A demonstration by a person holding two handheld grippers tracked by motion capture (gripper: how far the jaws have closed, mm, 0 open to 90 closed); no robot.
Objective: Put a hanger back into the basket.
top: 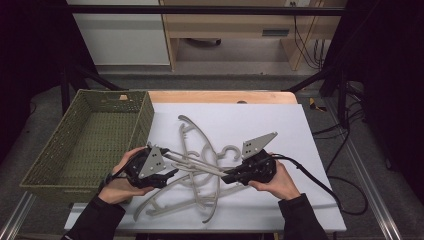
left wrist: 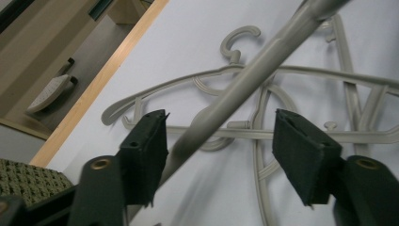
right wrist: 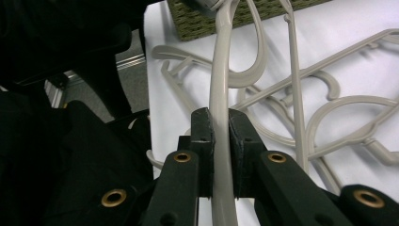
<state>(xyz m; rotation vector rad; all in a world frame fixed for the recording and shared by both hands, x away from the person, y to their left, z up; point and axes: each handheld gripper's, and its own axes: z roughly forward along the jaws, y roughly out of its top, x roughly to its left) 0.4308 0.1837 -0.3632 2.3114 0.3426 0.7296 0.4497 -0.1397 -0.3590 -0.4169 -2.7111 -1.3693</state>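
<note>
beige hangers (top: 200, 165), olive woven basket (top: 90, 140)

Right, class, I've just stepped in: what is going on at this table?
A person holds a gripper in each hand over a white sheet strewn with grey plastic hangers. The right gripper has its jaws clamped on the bar of one lifted hanger. The left gripper has that bar running between its jaws; one jaw is close beside it, the other stands clear, so it has no grip yet. A green woven basket sits at the table's left side.
</note>
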